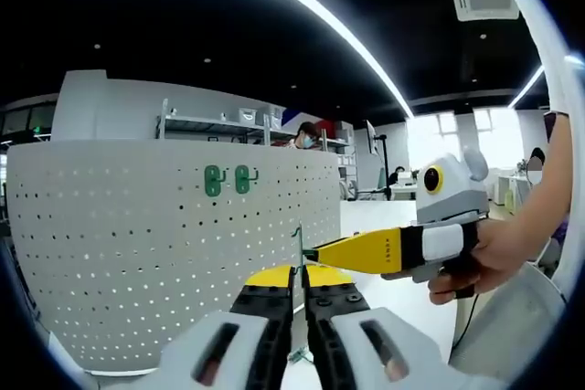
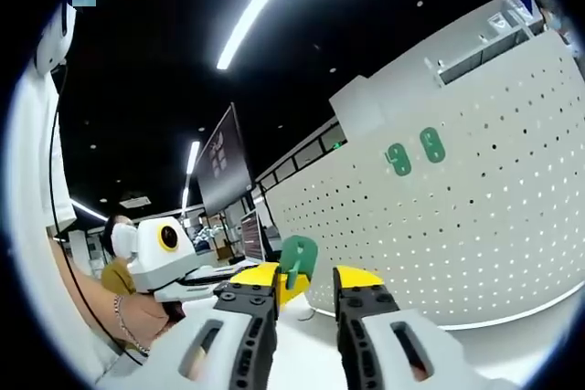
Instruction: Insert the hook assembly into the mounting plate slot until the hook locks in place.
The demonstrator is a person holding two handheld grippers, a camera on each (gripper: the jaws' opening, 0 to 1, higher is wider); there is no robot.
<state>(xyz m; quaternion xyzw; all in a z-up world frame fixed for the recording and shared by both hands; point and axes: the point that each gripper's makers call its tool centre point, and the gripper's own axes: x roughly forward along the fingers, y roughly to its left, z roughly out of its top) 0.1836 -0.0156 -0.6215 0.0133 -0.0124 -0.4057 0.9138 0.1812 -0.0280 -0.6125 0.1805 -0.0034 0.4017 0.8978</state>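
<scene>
The white pegboard stood upright in front of the person, and two green hooks were already mounted on it, side by side near the upper part. The third green hook was not yet on the board. It was held between the two grippers, well apart from the panel.

The left gripper had its jaws almost together on a thin green edge of the hook, so I judged it was clamped on it. The right gripper had its jaws spread with a gap, and the hook sat at the left jaw tip (I could not tell if it really pressed the part or only touched it).

The risk, as I saw it, was in the handover. If one gripper let go before the other held firmly, the small hook could twist or drop. Also the thin edge gave little grip, so when pushed against the slot it could rotate and miss the holes.
</scene>
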